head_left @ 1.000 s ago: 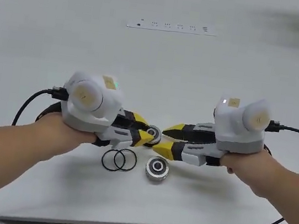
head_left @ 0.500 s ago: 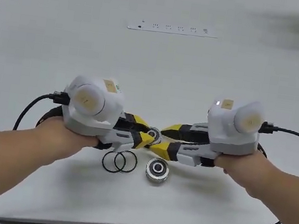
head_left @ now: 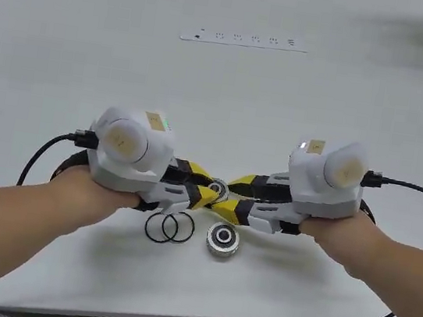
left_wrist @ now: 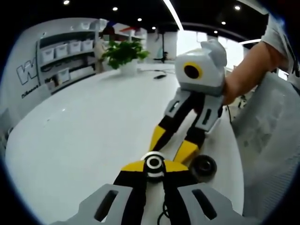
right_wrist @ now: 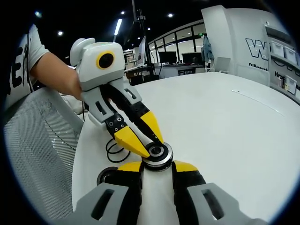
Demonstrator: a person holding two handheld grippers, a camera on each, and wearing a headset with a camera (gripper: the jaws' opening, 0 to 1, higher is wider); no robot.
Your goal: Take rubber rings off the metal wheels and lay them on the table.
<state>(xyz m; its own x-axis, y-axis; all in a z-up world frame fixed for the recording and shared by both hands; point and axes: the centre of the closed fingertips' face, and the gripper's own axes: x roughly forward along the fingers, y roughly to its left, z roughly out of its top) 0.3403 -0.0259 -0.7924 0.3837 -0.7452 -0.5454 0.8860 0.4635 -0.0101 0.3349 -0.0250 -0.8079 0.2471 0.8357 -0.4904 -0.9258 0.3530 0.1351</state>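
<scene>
**A:** Step in hand?

**B:** Stripping a wheel. My left gripper (left_wrist: pixel 153 168) is clenched on the metal wheel (left_wrist: pixel 153 162) over the table (head_left: pixel 298 100). My right gripper (right_wrist: pixel 157 168) straddles its rim; bite unconfirmed.

**A:** Next?

**B:** Probably: pinch the rubber, peel outward, lay it beside the loose rubber rings (head_left: pixel 169 227).

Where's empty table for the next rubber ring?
Bare table lies beyond the left gripper and right gripper, up to the power strip. The near edge in front of the loose wheel is free too. Crowded under the jaws: two rubber rings beside that wheel, the held wheel just above.
</scene>
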